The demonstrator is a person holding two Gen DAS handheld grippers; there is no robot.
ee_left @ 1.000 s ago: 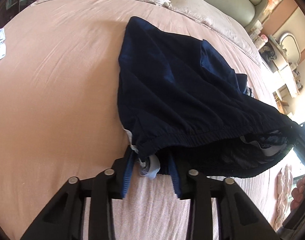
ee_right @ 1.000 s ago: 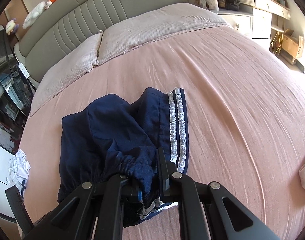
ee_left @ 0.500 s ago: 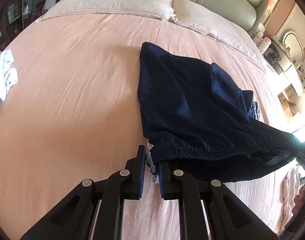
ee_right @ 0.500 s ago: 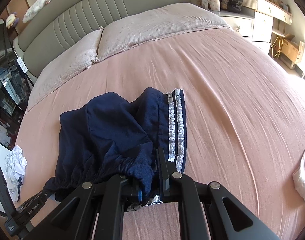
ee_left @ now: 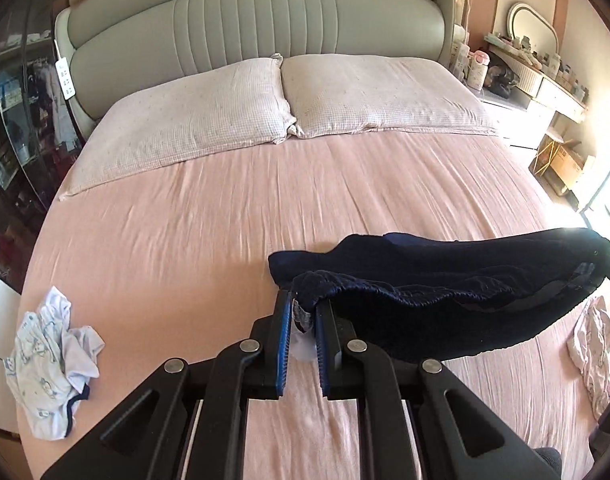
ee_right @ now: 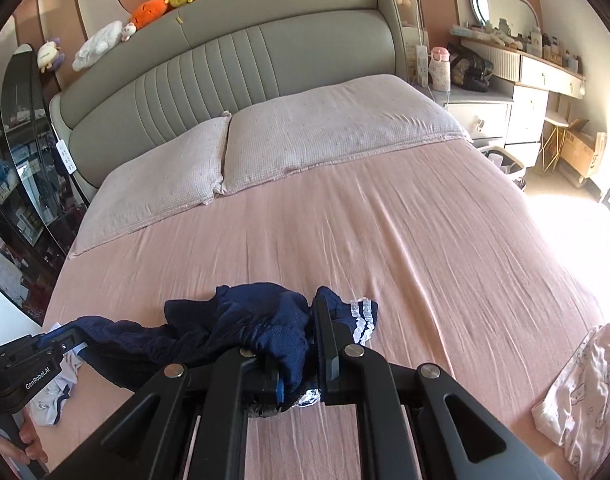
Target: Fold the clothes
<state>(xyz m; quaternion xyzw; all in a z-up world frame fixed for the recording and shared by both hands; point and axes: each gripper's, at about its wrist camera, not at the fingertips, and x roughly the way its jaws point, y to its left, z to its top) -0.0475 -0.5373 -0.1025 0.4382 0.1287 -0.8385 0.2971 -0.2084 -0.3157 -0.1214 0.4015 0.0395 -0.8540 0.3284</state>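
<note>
We've got the navy shorts (ee_left: pixel 445 304) pinched at the waistband, left hand-held gripper (ee_left: pixel 303 316) clamped on one end, right hand-held gripper (ee_right: pixel 301 344) on the other. Stretched between them above the bed (ee_left: pixel 265 208), ready for laying flat, we reckon.

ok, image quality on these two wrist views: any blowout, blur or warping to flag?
Right wrist: sunlit floor at right blown out, washing over the bed edge; navy shorts sharp. Left wrist: window edge clipped, shorts dark with little detail. Both: strong fisheye bowing, black corner vignette.
</note>
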